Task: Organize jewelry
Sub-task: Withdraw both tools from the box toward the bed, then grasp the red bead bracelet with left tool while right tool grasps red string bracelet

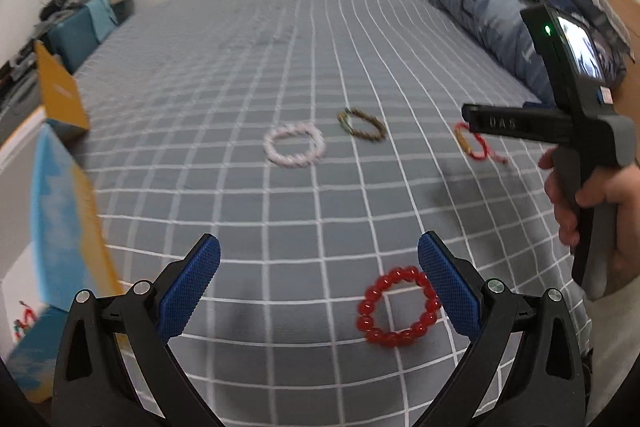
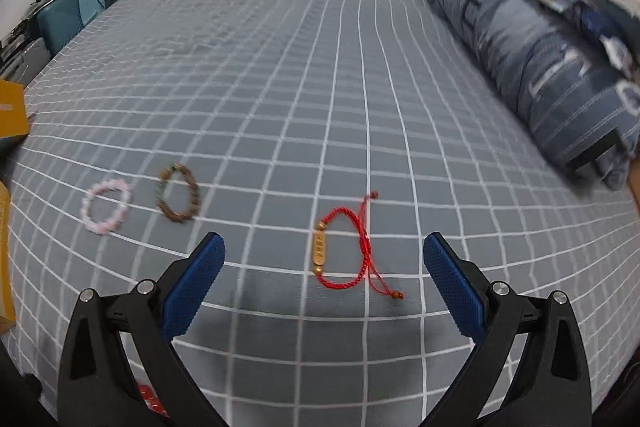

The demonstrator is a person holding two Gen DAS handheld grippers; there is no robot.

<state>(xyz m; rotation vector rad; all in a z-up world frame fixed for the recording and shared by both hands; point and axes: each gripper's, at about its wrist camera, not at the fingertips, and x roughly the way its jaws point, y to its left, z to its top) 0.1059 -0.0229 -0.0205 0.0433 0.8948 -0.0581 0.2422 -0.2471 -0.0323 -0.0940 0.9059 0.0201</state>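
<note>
Left gripper [image 1: 319,255] held wide open above near edge of bed [image 1: 280,47]. Red bead bracelet [image 1: 400,307] lying just beside right blue pad [image 1: 448,291]. Pink bracelet [image 1: 295,144], brown bracelet [image 1: 362,124] mid-bed. Right gripper [image 1: 472,117] partly covering red cord bracelet [image 1: 474,143].

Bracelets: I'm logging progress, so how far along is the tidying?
Hardly begun, it seems. Four bracelets lie loose on the bed: red beads, pink, brown, red cord. Both tongs are open and empty, left near the red beads, right over the red cord. All four remain to be put away.
</note>
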